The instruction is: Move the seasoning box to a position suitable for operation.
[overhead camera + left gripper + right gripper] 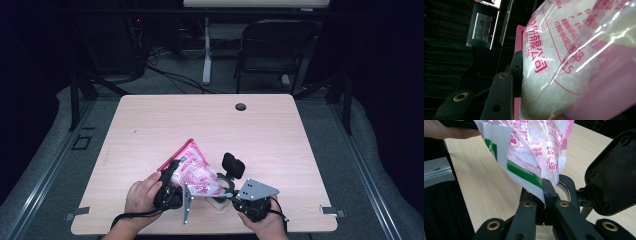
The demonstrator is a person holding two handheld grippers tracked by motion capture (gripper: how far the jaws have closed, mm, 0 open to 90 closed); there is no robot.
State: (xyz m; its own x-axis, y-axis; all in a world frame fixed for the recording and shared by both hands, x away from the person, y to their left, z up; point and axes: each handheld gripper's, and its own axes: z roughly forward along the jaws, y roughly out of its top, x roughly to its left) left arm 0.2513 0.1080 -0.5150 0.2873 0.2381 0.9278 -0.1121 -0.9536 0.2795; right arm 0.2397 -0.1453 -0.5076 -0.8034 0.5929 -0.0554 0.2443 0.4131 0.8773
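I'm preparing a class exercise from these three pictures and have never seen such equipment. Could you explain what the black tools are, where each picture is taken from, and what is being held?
A person's two hands each hold a hand-operated tool with two black jaws. One picture looks down from above at a wooden table. The other two come from small cameras riding on the tools, looking along their jaws.

The left gripper holds a pink-printed plastic bag of white grains, with its jaws on the bag's sides; one jaw shows against the bag in the left gripper view. The right gripper is shut on the bag's lower edge, where a green stripe runs. A jar, its lid flipped open, stands just behind that gripper, under the bag.
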